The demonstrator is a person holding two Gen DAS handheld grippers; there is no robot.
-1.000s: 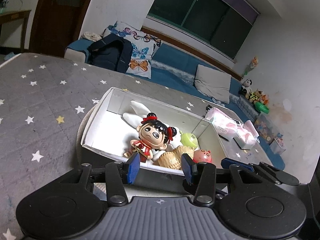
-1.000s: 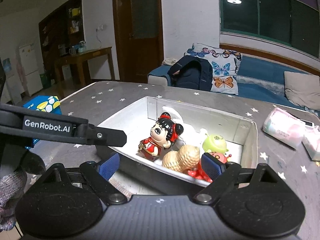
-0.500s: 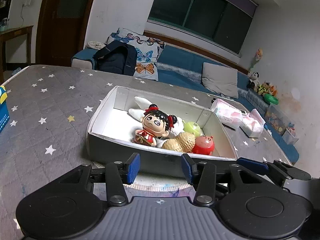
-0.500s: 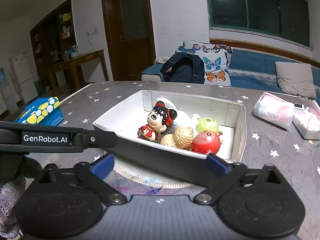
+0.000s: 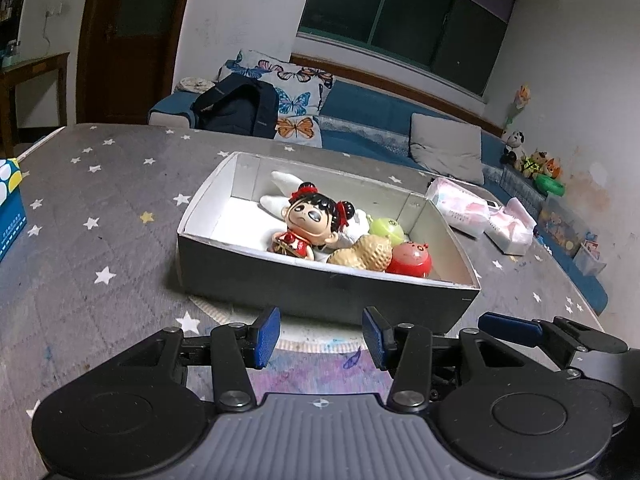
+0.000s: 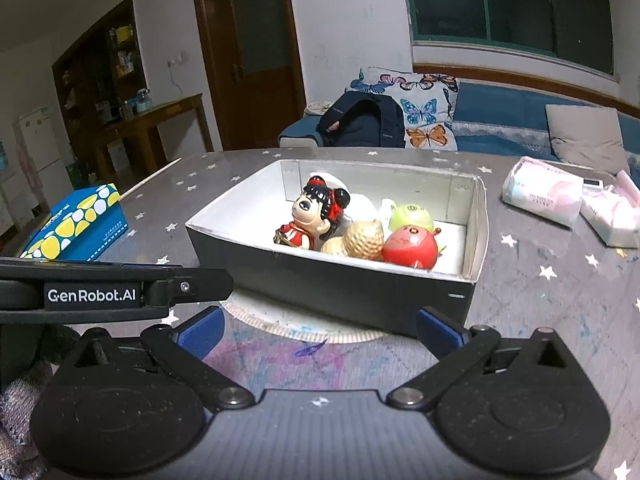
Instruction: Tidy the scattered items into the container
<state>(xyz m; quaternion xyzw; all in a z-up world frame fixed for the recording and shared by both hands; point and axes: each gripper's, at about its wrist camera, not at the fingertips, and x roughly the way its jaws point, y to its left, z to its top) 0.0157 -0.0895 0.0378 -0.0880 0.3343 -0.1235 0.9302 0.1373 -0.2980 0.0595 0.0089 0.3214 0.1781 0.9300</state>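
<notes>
One box (image 6: 344, 284) sits just ahead of both grippers, holding five toys: one doll (image 6: 310, 216), one peanut (image 6: 356, 240), one red ball figure (image 6: 410, 246), one green one (image 6: 412, 216) and one white plush (image 5: 280, 192). The right gripper (image 6: 318, 330), jaws just opened wide, holds nothing; the left gripper (image 5: 320, 336) stands partly open, empty. Two tissue packs (image 6: 542, 194) lie off to the right, one blue carton (image 6: 76, 230) to the left.

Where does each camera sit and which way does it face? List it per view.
Left wrist: on the left gripper, looking down over its open jaws at the box of toys; the right gripper's finger shows at right.
Right wrist: on the right gripper, jaws just opened wide and empty, facing the box; the left gripper's finger and a sleeve show at left.
Shared: box, doll, table, sofa.
</notes>
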